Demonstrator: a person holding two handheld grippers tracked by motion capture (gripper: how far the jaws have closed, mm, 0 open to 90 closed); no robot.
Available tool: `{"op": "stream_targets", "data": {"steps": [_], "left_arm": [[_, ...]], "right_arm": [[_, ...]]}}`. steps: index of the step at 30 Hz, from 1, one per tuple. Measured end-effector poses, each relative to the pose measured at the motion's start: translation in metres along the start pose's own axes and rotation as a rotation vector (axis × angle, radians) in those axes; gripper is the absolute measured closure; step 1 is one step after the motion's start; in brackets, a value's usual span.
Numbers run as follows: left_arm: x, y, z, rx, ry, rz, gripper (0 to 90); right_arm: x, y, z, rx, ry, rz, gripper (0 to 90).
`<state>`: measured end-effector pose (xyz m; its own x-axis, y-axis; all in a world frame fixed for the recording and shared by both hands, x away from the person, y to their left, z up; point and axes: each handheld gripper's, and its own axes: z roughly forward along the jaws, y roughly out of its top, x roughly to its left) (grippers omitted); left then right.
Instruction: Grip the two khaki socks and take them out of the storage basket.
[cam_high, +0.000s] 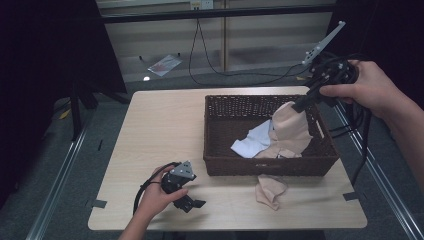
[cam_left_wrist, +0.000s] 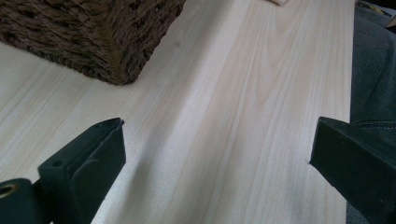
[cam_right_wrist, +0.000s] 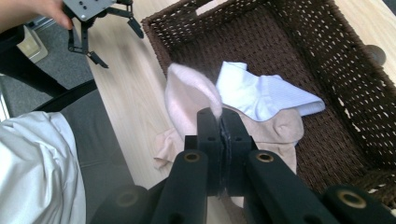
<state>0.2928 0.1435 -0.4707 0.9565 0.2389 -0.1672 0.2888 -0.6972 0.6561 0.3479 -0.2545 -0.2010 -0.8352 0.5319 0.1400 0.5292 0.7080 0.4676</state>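
From the high view, the right tongs (cam_high: 300, 104) were held up over the far right corner of the brown wicker basket (cam_high: 218, 131), which stood on the pale wooden bench (cam_high: 160, 130). They were pinched on the top of a beige stocking (cam_high: 291, 131), and the fabric hung down from them into the basket. Beside it in the basket lay a white sock (cam_high: 252, 142). A beige piece (cam_high: 270, 190) lay on the bench just in front of the basket's near wall; it may have been the same stocking draped over the rim, though the view was too coarse to be sure. The left tongs (cam_high: 192, 202) rested low at the near left of the bench, well apart from the basket, in the person's left hand (cam_high: 157, 197).

In the left gripper view, the left tongs (cam_left_wrist: 217, 149) stood wide, with bare bench between the jaws. A corner of the basket (cam_left_wrist: 112, 42) showed ahead at the upper left.

In the right gripper view, the right tongs (cam_right_wrist: 222, 122) were closed tight on a fold of the beige stocking (cam_right_wrist: 189, 98), which rose above the tips and trailed down towards the basket floor. The white sock (cam_right_wrist: 264, 93) lay just beyond, touching the beige fabric. The left tongs (cam_right_wrist: 114, 39) showed far off at the upper left over the bench.
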Motion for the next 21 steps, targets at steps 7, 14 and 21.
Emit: {"op": "stream_targets", "data": {"steps": [7, 14, 21], "left_arm": [[0.000, 0.000, 0.001, 0.000, 0.003, 0.002, 3.1], [0.000, 0.000, 0.000, 0.011, 0.010, 0.001, 3.1], [0.000, 0.000, 0.000, 0.016, 0.009, 0.005, 3.1]], "right_arm": [[0.006, -0.001, 0.002, 0.004, 0.006, -0.017, 88.7], [0.011, -0.005, 0.004, -0.005, 0.016, -0.029, 88.6], [0.014, -0.009, 0.008, 0.001, 0.029, -0.043, 88.5]]}}
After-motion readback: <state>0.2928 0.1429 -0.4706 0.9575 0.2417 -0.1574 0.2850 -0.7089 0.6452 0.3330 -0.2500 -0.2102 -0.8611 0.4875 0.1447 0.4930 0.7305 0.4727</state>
